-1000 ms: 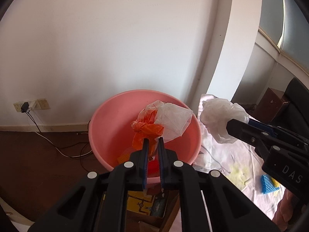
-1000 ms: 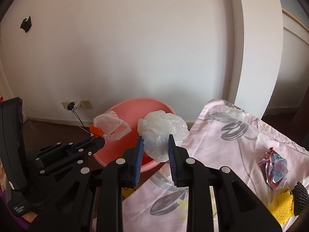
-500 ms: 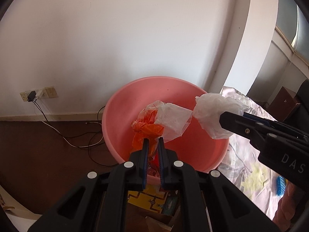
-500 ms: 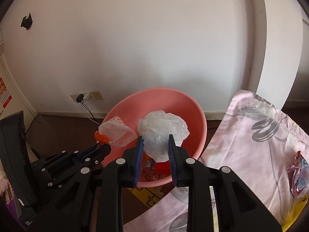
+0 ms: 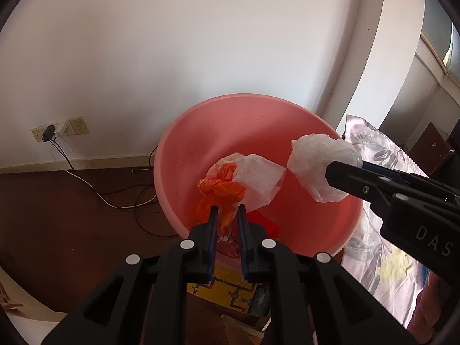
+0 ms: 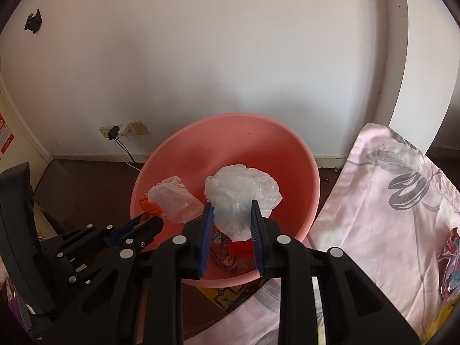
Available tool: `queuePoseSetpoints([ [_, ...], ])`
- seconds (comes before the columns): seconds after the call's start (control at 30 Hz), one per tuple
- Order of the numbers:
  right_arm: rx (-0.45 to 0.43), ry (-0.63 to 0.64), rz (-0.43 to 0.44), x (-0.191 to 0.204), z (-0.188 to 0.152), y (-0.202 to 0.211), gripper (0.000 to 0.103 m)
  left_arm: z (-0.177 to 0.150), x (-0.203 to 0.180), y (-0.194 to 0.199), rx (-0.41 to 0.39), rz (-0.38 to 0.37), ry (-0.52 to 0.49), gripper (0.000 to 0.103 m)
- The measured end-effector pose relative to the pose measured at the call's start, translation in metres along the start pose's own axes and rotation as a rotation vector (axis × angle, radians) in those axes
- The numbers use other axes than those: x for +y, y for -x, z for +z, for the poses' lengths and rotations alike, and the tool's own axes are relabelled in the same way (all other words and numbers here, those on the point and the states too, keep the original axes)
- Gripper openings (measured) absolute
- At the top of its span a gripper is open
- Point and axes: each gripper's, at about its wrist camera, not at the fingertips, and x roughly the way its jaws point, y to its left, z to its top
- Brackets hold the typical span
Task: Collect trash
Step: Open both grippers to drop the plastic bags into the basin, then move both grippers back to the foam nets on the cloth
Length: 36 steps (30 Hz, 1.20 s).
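A pink plastic basin stands on the floor by the wall, with red and printed wrappers at its bottom. My left gripper is shut on an orange bag knotted to a clear bag, held over the basin. It also shows in the right wrist view. My right gripper is shut on a crumpled clear plastic bag, held over the basin, to the right of the left one. That bag shows in the left wrist view.
A pink flowered cloth covers the table to the right, with a crumpled wrapper on it. A wall socket with a plug and cables is at the left. A yellow printed box lies under the basin's near rim.
Both grippers have moved left and forward with their bags, from beside the table edge to above the basin. The basin looms larger and lower in both views.
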Motion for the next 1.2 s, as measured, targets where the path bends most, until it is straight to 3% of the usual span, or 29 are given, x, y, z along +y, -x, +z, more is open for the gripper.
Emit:
queuePoseSetpoints([
  [0.17, 0.000, -0.013, 0.003, -0.002, 0.004, -0.002, 0.028, -0.001, 0.002, 0.003, -0.013, 0.009, 0.004, 0.028],
  [0.27, -0.004, -0.025, 0.013, -0.005, 0.005, -0.001, 0.035, -0.001, 0.003, 0.006, -0.021, 0.006, 0.007, 0.031],
  [0.37, -0.010, -0.023, 0.017, -0.005, 0.008, 0.002, 0.040, -0.001, 0.004, 0.009, -0.030, -0.002, 0.006, 0.033],
  [0.63, -0.042, -0.005, 0.001, -0.003, 0.007, 0.024, 0.040, -0.001, 0.001, 0.023, -0.049, -0.017, -0.002, 0.034],
  [0.73, -0.057, -0.018, -0.010, -0.004, 0.002, 0.039, 0.040, -0.002, -0.002, 0.031, -0.059, -0.023, -0.007, 0.040],
  [1.2, -0.170, -0.050, -0.135, -0.024, -0.053, 0.112, 0.040, -0.016, -0.042, 0.074, -0.103, -0.135, -0.062, 0.043],
])
